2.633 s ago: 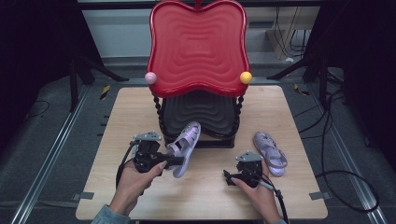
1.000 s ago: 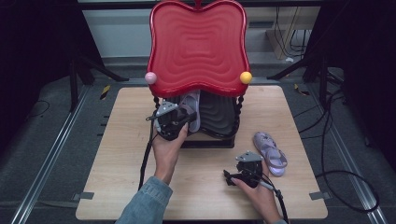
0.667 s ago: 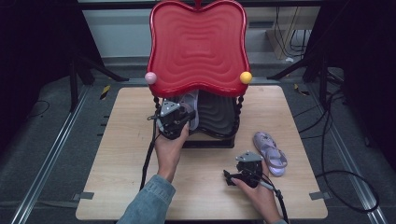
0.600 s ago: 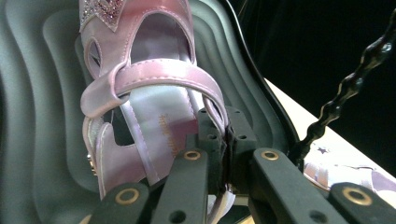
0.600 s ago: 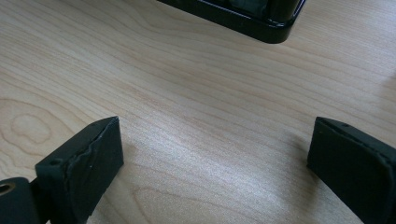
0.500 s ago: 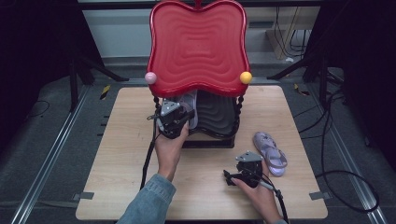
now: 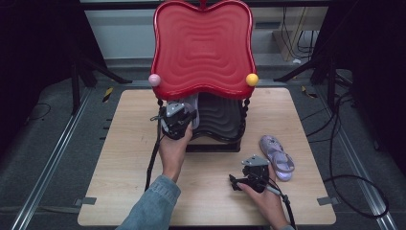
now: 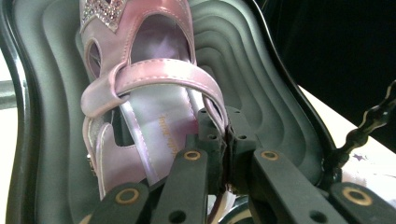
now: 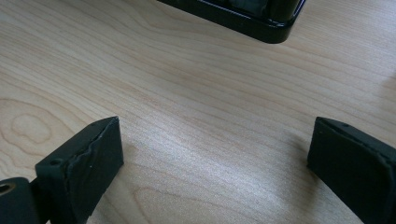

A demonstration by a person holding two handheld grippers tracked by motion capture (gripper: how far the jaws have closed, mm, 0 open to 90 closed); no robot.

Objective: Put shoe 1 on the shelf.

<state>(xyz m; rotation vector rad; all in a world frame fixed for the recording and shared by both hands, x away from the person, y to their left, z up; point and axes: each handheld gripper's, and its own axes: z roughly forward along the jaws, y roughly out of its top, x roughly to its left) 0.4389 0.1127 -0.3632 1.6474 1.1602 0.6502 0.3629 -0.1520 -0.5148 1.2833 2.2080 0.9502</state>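
sandal (image 8: 140,107) has gold writing on the insole, too small to read. my left gripper (image 8: 225,140) is clamped on its side strap, over the black tray (image 8: 261,79); right gripper (image 9: 215,172) jaws apart.

The high view looks forward and down over the wooden table (image 7: 119,158). The left gripper view sits close inside the black tray (image 8: 261,79); the right gripper view skims the tabletop, sharing the tray's base edge (image 9: 233,18).
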